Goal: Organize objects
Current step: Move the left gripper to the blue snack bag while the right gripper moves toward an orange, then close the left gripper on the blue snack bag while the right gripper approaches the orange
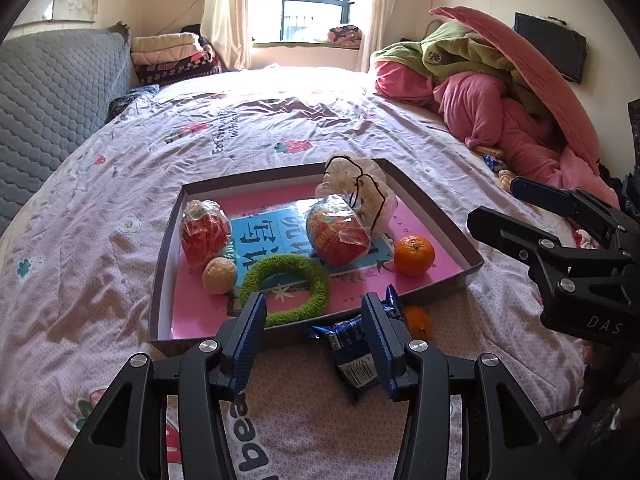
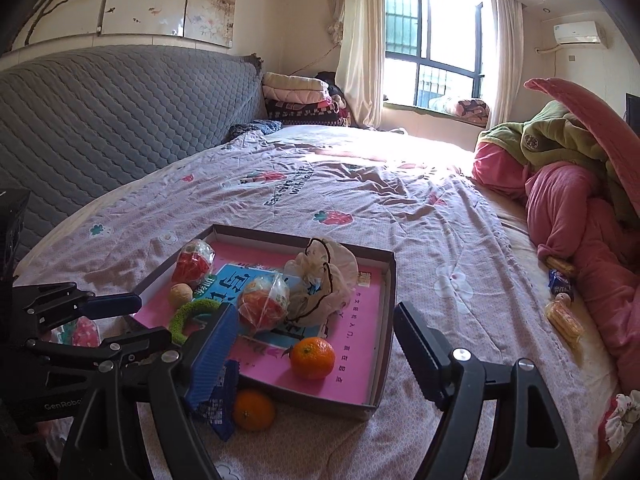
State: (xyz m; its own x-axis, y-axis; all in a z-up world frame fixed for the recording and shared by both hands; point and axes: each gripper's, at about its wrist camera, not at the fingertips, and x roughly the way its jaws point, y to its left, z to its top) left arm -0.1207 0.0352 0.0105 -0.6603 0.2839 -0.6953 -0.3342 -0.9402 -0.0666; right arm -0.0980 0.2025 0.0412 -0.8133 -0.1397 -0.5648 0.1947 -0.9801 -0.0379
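A shallow box [image 1: 436, 216] [image 2: 390, 280] with a pink floor lies on the bed. In it are two wrapped red items [image 1: 204, 232] [image 1: 340, 236], a beige ball [image 1: 219, 275], a green ring [image 1: 284, 284], a mesh pouch [image 1: 360, 184] and an orange [image 1: 414, 255] [image 2: 312, 357]. Outside its near edge lie a blue snack packet [image 1: 350, 344] [image 2: 218, 404] and a second orange [image 1: 418, 320] [image 2: 253, 409]. My left gripper [image 1: 316, 316] is open above the packet and the box's near edge. My right gripper [image 2: 316, 344] is open over the box's near corner.
The bed [image 1: 320, 128] has a pink printed sheet. Pink and green bedding [image 1: 500, 92] [image 2: 580, 184] is piled at the right, with small snacks [image 2: 562, 304] beside it. A grey quilted headboard [image 2: 120, 112] stands at the left. Folded blankets [image 2: 300, 100] sit by the window.
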